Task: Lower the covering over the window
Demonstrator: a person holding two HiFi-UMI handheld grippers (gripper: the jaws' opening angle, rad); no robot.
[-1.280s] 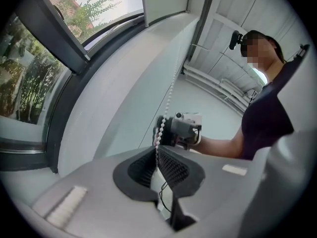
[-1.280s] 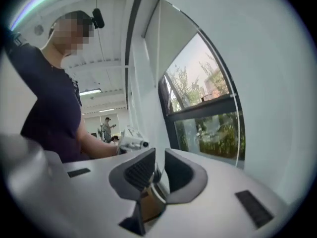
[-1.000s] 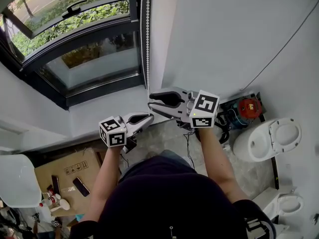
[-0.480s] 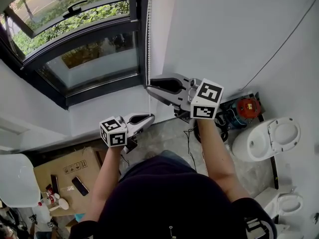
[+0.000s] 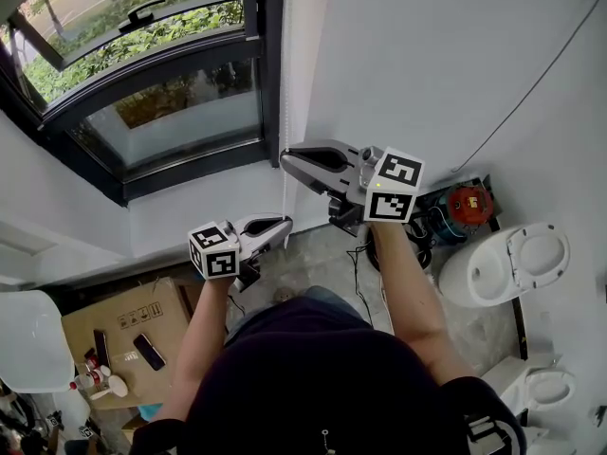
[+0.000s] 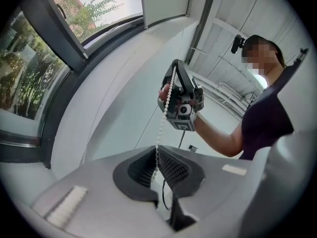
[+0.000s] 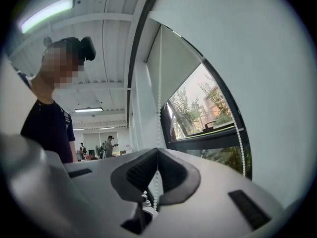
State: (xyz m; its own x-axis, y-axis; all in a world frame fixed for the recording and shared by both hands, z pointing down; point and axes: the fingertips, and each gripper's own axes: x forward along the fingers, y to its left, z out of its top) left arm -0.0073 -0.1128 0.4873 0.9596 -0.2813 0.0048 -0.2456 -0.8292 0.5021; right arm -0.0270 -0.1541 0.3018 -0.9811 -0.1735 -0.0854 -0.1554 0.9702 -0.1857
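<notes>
white roller blind (image 7: 174, 58): drawn only partway down, at the top of the black-framed window (image 5: 171, 121). its white beaded pull cord (image 5: 285, 93) hangs along the frame's right edge, beside the white wall (image 5: 427, 64). the left claw (image 5: 285, 224), the lower of the two, is pressed together on one strand of the cord. the right claw (image 5: 285, 159), directly above it, has just been closing and now pinches the same strand, which runs taut between them. both claws point level.
</notes>
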